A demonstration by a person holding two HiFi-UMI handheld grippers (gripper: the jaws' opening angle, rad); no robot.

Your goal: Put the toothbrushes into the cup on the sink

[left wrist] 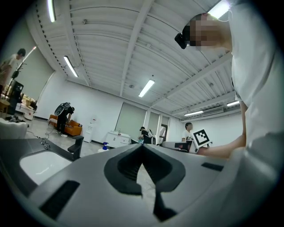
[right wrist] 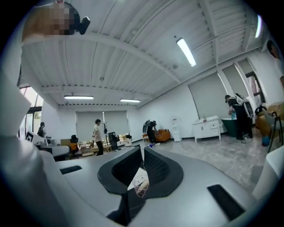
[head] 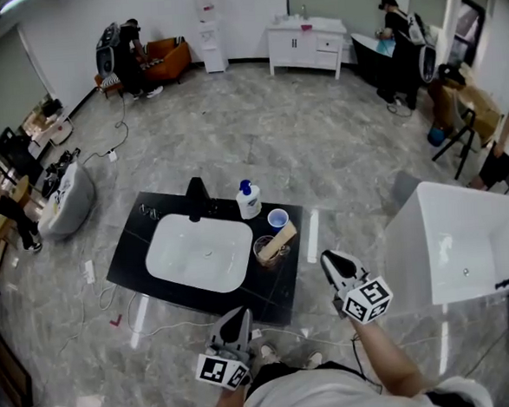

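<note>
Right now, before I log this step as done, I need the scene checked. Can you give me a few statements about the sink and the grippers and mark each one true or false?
1. The clear cup stands on the black counter, right of the white basin, with something beige sticking out of it. True.
2. The right gripper grips a toothbrush. False: its jaws are shut with nothing between them.
3. The soap bottle lies inside the basin. False: it stands upright on the counter behind the basin, near the black faucet.
4. The left gripper is shut and empty. True.
5. A small blue cup stands on the counter beside the soap bottle. True.
</note>
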